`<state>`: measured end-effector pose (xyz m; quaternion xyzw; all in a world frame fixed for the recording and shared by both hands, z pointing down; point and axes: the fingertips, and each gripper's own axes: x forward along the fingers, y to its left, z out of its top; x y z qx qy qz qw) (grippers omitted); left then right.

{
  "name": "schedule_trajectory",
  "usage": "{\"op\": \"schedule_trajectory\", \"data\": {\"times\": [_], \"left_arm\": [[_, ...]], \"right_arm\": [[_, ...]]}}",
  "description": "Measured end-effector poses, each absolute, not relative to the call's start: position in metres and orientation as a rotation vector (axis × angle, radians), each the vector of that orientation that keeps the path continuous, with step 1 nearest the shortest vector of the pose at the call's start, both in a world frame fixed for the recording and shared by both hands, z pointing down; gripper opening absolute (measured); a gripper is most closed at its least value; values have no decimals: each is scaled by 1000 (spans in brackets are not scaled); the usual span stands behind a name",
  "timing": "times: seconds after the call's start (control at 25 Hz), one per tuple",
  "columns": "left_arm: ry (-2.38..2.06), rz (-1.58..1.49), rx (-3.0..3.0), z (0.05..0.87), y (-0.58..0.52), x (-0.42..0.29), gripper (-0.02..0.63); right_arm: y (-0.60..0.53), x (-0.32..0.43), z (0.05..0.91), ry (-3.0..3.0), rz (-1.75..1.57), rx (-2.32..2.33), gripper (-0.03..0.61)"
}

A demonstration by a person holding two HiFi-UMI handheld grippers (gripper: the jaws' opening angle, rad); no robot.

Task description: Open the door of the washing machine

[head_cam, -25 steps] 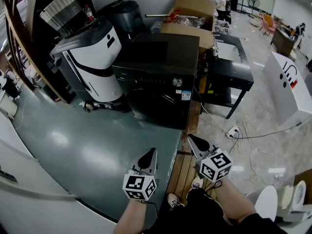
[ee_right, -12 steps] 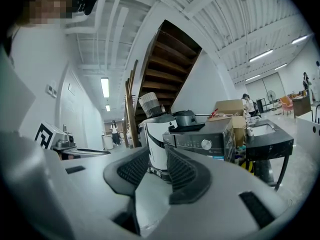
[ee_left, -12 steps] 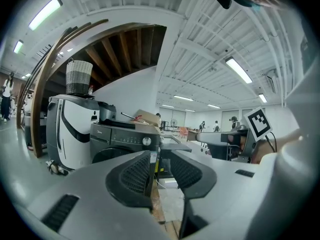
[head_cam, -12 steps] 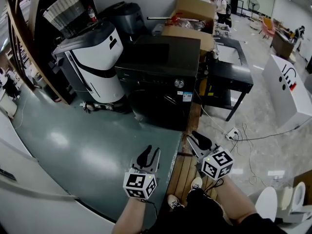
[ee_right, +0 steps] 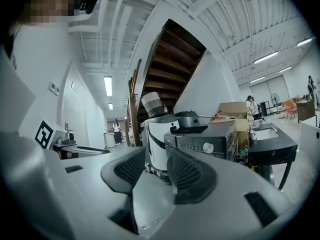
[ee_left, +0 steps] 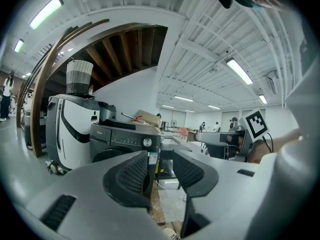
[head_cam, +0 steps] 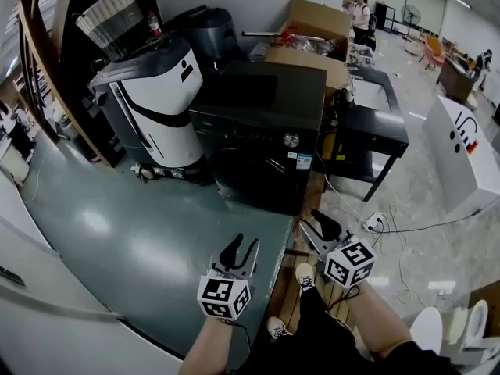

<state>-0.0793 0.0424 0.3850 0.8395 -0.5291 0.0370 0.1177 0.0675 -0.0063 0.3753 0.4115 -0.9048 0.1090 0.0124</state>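
The black washing machine stands ahead on the green floor, its round door shut, a silver knob on its panel. It also shows in the left gripper view as the washing machine and in the right gripper view as the washing machine. My left gripper hangs well short of it, jaws opening with nothing between them. My right gripper is beside it to the right, jaws also opening and empty.
A white and black appliance stands left of the washer. Cardboard boxes sit behind it, and a black table to its right. A power strip and cables lie on the pale floor. A white cabinet is far right.
Both grippers' jaws have gone from shut to open. The hands stayed nearly where they were; the head view shifted slightly.
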Motion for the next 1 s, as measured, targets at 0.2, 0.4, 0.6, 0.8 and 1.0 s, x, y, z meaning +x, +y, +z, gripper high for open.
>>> {"op": "schedule_trajectory", "data": {"times": [0.2,0.4,0.6,0.8,1.0], "left_arm": [[-1576,113,2437,389,25,-82,167],[-1605,123,2399,397,-3,-83,175],[-1618,118,2368,407,-39,-79,175],[-1632,124,2333,421,-80,-72,175],[-1649,128,2296,435,-122,-66,175]], "right_arm": [[-31,69,382,-2832,336,1263,191],[-65,71,394,-2831,350,1229,202],[-108,71,410,-2826,374,1186,204],[-154,70,430,-2821,394,1109,204],[-198,68,452,-2801,397,1033,204]]}}
